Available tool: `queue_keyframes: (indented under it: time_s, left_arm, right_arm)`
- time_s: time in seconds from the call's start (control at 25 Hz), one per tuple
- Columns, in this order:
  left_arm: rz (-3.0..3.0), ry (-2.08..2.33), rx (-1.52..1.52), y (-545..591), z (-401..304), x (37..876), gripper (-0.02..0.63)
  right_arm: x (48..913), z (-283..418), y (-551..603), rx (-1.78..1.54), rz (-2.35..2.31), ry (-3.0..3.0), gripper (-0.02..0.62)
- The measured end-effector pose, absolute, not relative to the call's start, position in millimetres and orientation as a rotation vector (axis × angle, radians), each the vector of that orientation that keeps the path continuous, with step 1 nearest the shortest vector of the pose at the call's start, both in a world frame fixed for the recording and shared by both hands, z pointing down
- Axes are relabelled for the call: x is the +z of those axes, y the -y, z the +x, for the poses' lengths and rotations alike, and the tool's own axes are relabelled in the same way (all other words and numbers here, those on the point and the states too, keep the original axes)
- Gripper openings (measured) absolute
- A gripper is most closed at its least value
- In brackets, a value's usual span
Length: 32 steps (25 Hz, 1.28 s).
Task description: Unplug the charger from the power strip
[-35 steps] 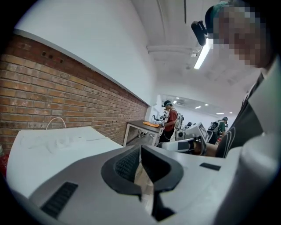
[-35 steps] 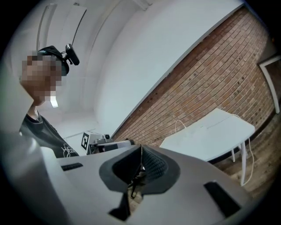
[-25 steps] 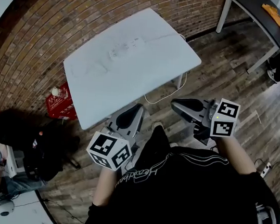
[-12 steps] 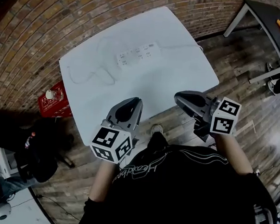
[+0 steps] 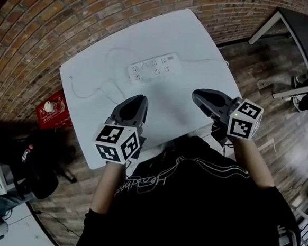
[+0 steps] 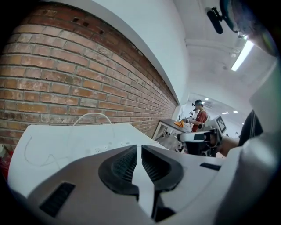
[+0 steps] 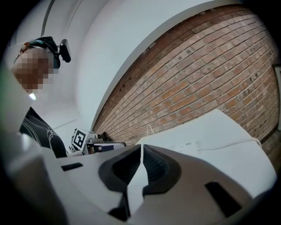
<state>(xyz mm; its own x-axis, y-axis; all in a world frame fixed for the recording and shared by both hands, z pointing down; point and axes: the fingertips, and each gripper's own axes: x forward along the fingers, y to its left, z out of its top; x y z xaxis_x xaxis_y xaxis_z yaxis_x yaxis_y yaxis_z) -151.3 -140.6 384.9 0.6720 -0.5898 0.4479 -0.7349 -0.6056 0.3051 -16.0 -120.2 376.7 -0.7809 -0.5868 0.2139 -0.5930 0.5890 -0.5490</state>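
Note:
A white power strip (image 5: pixel 154 67) lies on the white table (image 5: pixel 203 39), toward its far side, with its cord running off to the right. A thin white cable (image 5: pixel 87 90) loops over the table's left part toward the strip's left end; the charger itself is too small to make out. My left gripper (image 5: pixel 139 98) is shut and empty over the near part of the table, short of the strip. My right gripper (image 5: pixel 196 93) is shut and empty too, near the table's right front. The left gripper view shows the strip (image 6: pixel 104 148) faintly beyond the closed jaws.
A brick wall (image 5: pixel 56 16) runs behind the table. A red crate (image 5: pixel 54 111) with a bottle sits on the floor at the left, next to a dark bag (image 5: pixel 14 146). A dark table (image 5: pixel 304 31) stands at the far right. A person (image 6: pixel 200 119) stands far off.
Both grippers have moved forward from in front of the table to over its near part. The table and power strip now sit closer and more central in the head view.

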Motion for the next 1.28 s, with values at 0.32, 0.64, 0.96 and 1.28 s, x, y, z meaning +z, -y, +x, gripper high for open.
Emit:
queue_keyframes:
  time_s: [0.32, 0.64, 0.96, 1.28]
  left_arm:
    - [2.269, 1.203, 0.460, 183, -146, 411, 0.011]
    - [2.072, 1.433, 0.457, 209, -135, 437, 0.044]
    - [1.954, 1.577, 0.460, 212, -121, 458, 0.140]
    - [1.926, 1.574, 0.437, 227, -127, 484, 0.199]
  right_arm:
    - [412, -3, 194, 0.838, 0.852, 2.717, 0.000]
    - [463, 5, 262, 0.678, 0.572, 2.658, 0.000]
    - [504, -10, 285, 0.435, 0.369, 2.592, 0.081]
    - [534, -31, 299, 0.286, 0.377, 2.548, 0.118]
